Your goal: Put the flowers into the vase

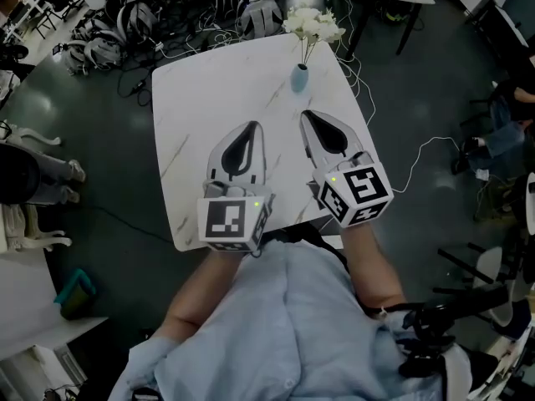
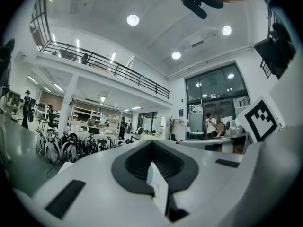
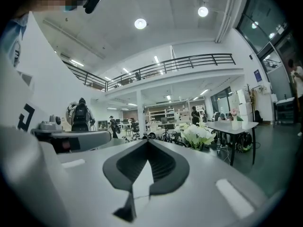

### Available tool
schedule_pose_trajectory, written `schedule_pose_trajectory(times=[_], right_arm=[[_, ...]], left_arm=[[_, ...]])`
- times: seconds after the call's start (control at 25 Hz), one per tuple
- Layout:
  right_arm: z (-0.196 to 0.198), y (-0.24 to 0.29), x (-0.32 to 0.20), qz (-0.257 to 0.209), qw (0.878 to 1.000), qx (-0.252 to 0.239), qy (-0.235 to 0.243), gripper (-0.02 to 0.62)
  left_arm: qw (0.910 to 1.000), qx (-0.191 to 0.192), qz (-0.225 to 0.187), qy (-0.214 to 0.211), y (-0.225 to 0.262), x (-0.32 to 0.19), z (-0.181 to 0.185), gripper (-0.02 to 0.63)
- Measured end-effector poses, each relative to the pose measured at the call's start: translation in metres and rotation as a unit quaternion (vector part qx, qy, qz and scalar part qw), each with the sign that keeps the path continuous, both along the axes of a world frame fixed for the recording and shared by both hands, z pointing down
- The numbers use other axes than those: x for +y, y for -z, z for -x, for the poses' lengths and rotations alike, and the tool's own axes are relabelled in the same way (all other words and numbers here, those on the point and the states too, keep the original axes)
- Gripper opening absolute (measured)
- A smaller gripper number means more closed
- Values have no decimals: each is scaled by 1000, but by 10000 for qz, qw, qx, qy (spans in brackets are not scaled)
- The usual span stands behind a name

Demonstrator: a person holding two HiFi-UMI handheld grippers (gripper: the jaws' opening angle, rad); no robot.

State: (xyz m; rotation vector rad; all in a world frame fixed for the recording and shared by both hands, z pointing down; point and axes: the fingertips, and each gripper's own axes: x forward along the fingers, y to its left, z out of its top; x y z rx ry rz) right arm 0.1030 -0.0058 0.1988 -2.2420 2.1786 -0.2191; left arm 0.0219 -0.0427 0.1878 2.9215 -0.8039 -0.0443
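White flowers (image 1: 313, 25) sitting in blue vase (image 1: 299, 78), upper centre; task seeming done. Left gripper (image 1: 252, 127), right gripper (image 1: 308, 115) hovering below, jaws pressed together, empty; next calling only for pulling clear.

Flowers (image 1: 313, 25) stand in the vase (image 1: 299, 78) at the table's (image 1: 209, 98) far edge; backpacks (image 1: 109, 32), seemingly, lie beyond

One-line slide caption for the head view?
White flowers stand in the blue vase at the far edge of the table; left gripper and right gripper hover over it, jaws shut, empty.
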Motion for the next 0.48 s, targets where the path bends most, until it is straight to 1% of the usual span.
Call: schedule_pose_trajectory(times=[0.48], right_arm=[[8, 6, -4, -94, 9999, 118, 73, 2]], left_arm=[[9999, 75, -29, 77, 1, -2, 7, 5]])
